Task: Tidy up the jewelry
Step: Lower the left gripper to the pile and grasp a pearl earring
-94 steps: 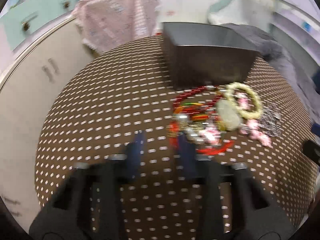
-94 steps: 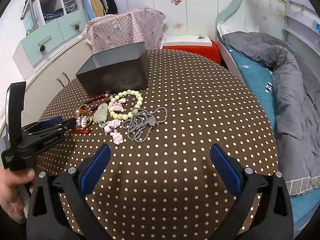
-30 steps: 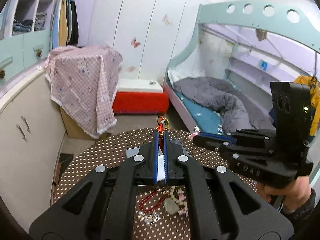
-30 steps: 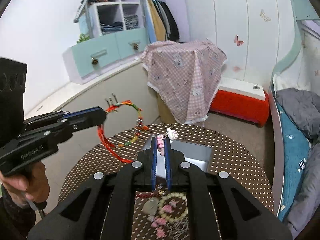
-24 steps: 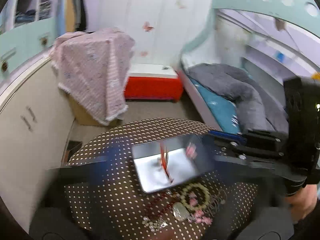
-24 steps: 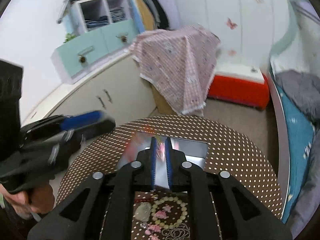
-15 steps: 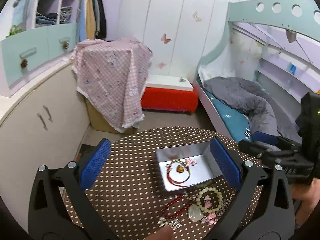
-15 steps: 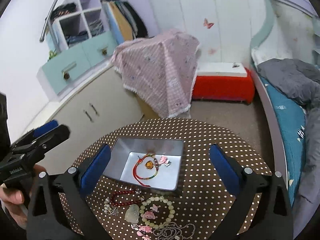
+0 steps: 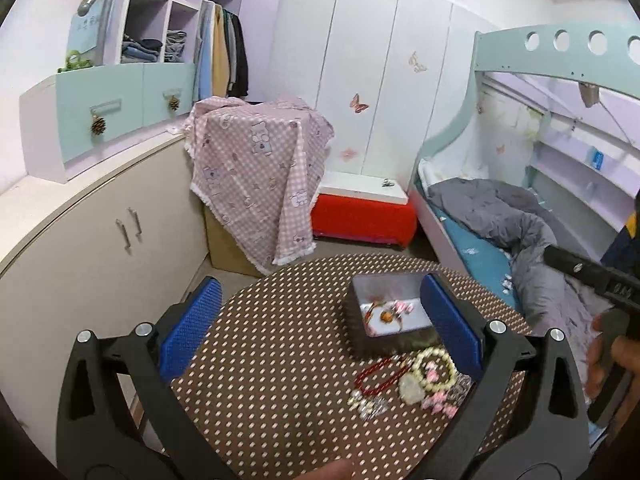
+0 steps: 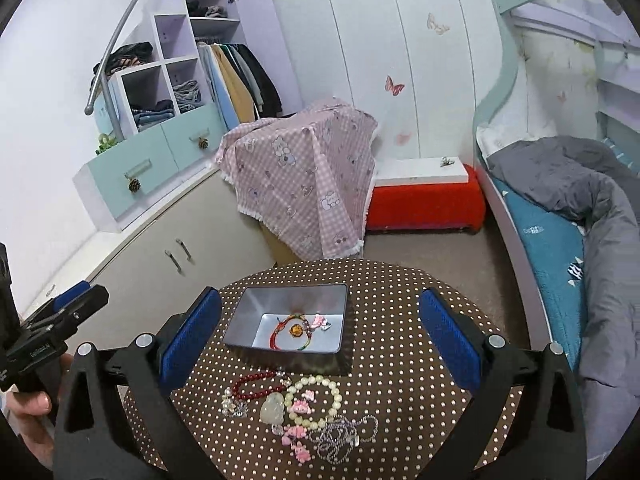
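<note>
Both grippers raised high above a round table (image 10: 404, 280) in a brown polka-dot cloth, looking down on it. Left gripper (image 9: 320, 328) spread wide, blue pads far apart, nothing between them. Right gripper (image 10: 320, 334) likewise spread wide and holding nothing.

Near the middle of the table, a grey metal tin (image 10: 288, 322), open-topped. Inside it, on the floor of the tin, a red cord bracelet (image 10: 289, 333) with an amber bead, and just beside that, a small pink charm (image 10: 321, 321).

On the cloth in front of the tin, well outside it, a loose cluster of jewelry: a dark red bead bracelet (image 10: 256, 385) nearest the tin; a pale green bead bracelet (image 10: 316, 400) beside it, with a pink charm lying within its ring; a pale jade pendant (image 10: 273, 407) between the two; a small pearl-and-silver piece (image 10: 234, 406) toward the left edge of the cluster; a silver chain (image 10: 344, 436) heaped at the near right; more pink charms (image 10: 298, 442) touching the chain.

Same cluster in the left wrist view, slightly blurred, lying between the tin (image 9: 384, 320) and the near edge of the table (image 9: 280, 360).
</note>
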Demonstrator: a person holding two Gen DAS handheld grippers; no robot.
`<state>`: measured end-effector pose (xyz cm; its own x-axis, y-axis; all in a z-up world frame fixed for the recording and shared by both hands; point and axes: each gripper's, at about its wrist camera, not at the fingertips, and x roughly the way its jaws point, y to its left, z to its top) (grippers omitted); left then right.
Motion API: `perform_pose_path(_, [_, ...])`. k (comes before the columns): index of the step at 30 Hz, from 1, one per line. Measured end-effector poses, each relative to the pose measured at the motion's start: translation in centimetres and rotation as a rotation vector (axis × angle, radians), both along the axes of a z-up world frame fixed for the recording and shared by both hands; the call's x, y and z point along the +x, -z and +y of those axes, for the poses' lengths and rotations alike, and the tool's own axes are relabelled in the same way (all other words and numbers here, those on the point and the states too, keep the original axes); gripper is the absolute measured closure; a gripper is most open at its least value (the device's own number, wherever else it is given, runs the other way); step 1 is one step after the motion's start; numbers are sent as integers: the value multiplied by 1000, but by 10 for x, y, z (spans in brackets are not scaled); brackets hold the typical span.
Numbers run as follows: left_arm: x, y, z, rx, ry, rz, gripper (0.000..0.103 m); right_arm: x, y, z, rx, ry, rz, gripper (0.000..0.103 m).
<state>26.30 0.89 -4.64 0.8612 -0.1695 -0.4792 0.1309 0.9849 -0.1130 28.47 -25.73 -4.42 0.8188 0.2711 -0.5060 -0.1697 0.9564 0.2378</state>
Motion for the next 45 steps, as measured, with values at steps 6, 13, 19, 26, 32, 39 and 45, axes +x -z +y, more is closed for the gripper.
perform_pose_path(6, [-11,26,9,8,1,60,6,-21,8,1,-14,15,1,8])
perform_pose_path(13, [-16,61,3,40,16,143,6,-33,40,1,-23,15,74,8])
perform_pose_path(19, [-12,96,-21,124,52,221,6,-41,70,-1,-18,20,151,8])
perform_pose_path(26, [3,127,-32,182,45,290,6,-43,88,-2,-9,18,197,8])
perform_pose_path(32, [21,137,-33,197,43,320,6,-43,95,8,-13,-12,217,8])
perform_pose_path(39, [39,149,-36,193,70,370,36,-42,101,27,-34,-59,233,8])
perform_pose_path(45, [39,147,-39,176,152,357,59,-40,111,51,-56,-124,253,8])
